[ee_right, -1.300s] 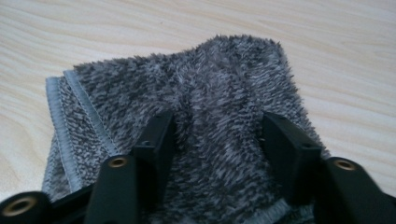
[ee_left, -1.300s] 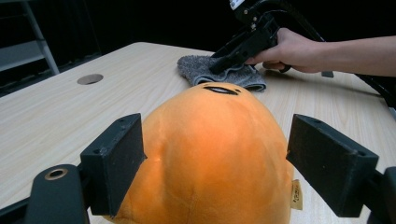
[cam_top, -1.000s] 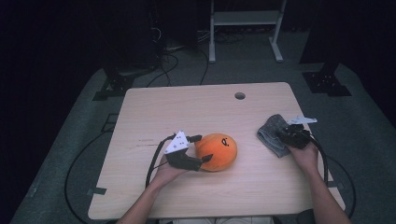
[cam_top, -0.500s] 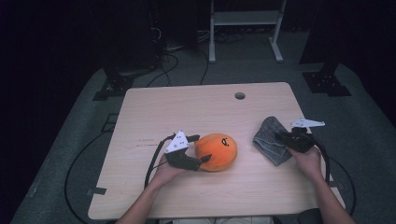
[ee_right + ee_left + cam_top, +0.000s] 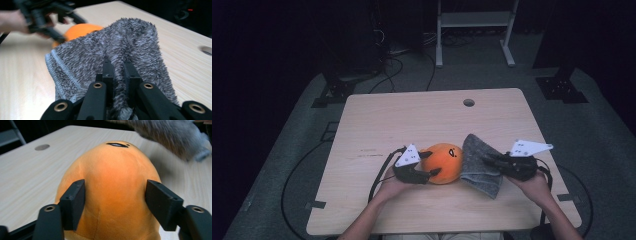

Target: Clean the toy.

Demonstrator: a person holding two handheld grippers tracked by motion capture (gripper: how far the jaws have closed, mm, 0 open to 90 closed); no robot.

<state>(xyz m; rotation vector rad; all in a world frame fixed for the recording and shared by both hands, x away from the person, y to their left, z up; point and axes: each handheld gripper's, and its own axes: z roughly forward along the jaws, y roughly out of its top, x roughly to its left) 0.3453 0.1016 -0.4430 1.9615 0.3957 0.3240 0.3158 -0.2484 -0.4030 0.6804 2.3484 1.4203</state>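
L gripper (image 5: 430,163) jaws just closing, pressing orange plush (image 5: 445,162) sides. R gripper (image 5: 488,163) pinching grey cloth (image 5: 477,162), lifted at plush's 3 o'clock, touching it.

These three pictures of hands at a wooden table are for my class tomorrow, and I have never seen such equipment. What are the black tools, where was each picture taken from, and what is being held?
There is no robot here. A person sits at a wooden table and holds a hand-operated gripper in each hand: a black tool with two jaws that pinch.

The high view looks down from above the person, whose forearms enter from the bottom. The other two pictures come from small cameras riding on the grippers, each looking along its own jaws.

The left gripper has its jaws on either side of an orange plush toy resting on the table; they have just been closing, and in the left gripper view they lie against its sides. The right gripper is shut on a fluffy grey cloth, pinched in a fold and held right beside the toy.
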